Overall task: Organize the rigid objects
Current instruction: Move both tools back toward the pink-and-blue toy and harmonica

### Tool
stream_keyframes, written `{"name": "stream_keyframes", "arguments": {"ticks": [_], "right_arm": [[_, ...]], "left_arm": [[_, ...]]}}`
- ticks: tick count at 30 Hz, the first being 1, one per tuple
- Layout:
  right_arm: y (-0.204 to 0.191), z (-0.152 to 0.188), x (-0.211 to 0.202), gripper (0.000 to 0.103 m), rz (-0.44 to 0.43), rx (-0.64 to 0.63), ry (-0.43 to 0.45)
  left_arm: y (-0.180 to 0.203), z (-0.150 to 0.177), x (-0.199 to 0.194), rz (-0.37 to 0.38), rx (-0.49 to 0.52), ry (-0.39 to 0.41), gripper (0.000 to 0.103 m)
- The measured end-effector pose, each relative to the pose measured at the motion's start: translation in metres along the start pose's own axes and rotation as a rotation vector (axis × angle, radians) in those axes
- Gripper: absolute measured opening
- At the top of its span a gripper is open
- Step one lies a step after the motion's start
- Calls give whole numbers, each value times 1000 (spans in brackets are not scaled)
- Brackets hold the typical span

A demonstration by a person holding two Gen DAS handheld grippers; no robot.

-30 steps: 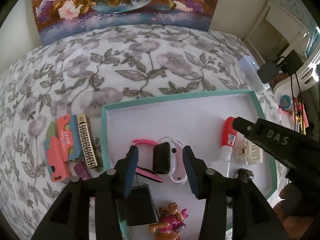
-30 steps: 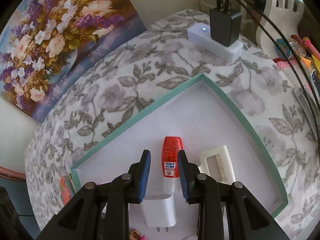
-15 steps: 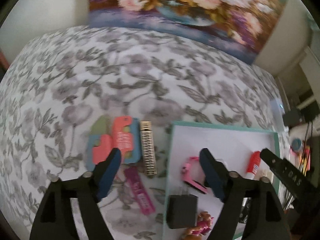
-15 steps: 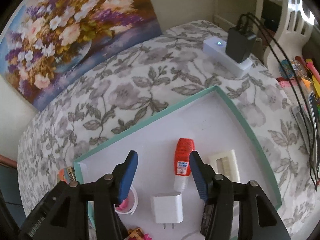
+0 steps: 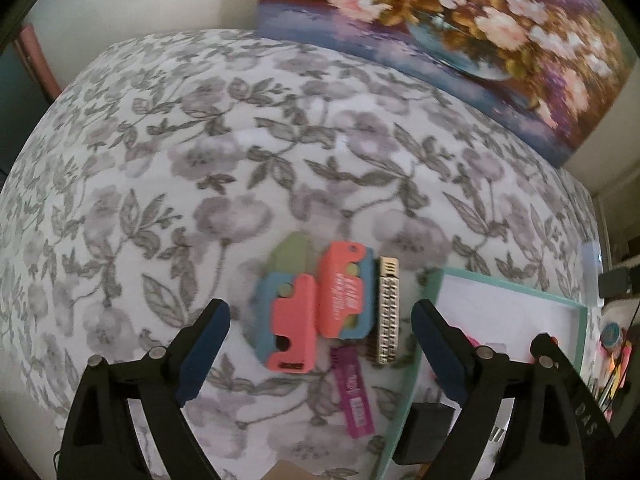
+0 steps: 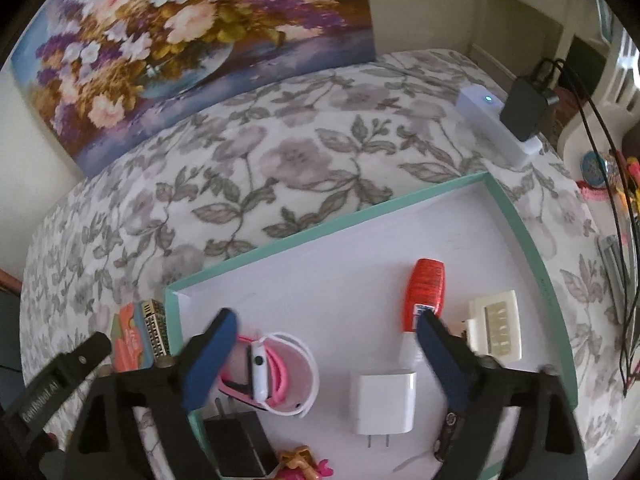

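My left gripper [image 5: 320, 322] is wide open and empty above the floral cloth, over a pile of coral and blue card holders [image 5: 316, 306], a metal harmonica [image 5: 388, 310] and a magenta tag [image 5: 354, 392]. The teal-rimmed white tray [image 6: 532, 240] holds a red glue bottle [image 6: 424, 294], a white charger [image 6: 384, 402], a cream plug block [image 6: 496, 328], a pink and white watch [image 6: 268, 372], a black adapter [image 6: 236, 448] and a small figure [image 6: 300, 462]. My right gripper [image 6: 324, 332] is wide open and empty above the tray.
A white power strip [image 6: 496, 124] with a black adapter [image 6: 526, 108] and cables lies behind the tray. A flower painting [image 6: 188, 40] leans on the back wall. Clutter [image 6: 612, 176] sits on a stand at the far right. The tray's corner [image 5: 436, 280] shows beside the left gripper.
My left gripper swung left from over the tray to above the card pile and opened wider. My right gripper opened, let go of the glue bottle and drew back.
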State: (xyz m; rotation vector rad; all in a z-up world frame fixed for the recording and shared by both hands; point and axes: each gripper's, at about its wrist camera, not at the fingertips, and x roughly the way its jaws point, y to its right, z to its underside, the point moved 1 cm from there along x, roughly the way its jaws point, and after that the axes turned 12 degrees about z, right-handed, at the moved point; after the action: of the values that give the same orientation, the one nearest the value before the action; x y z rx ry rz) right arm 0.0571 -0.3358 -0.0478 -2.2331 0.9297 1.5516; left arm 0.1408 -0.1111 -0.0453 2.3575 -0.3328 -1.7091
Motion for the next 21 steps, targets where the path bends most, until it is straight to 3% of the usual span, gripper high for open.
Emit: {"name": "stream_keyframes", "arguments": {"ticks": [13,21], "right_arm": [[-51,4,-27,103,-97,-80,50],[-97,17,-27,103,-152,-149,31]], "left_arm": [[-66,-24,-31,-66,-96,65,92],[-96,-27,-24,-66,-128,29,92]]}}
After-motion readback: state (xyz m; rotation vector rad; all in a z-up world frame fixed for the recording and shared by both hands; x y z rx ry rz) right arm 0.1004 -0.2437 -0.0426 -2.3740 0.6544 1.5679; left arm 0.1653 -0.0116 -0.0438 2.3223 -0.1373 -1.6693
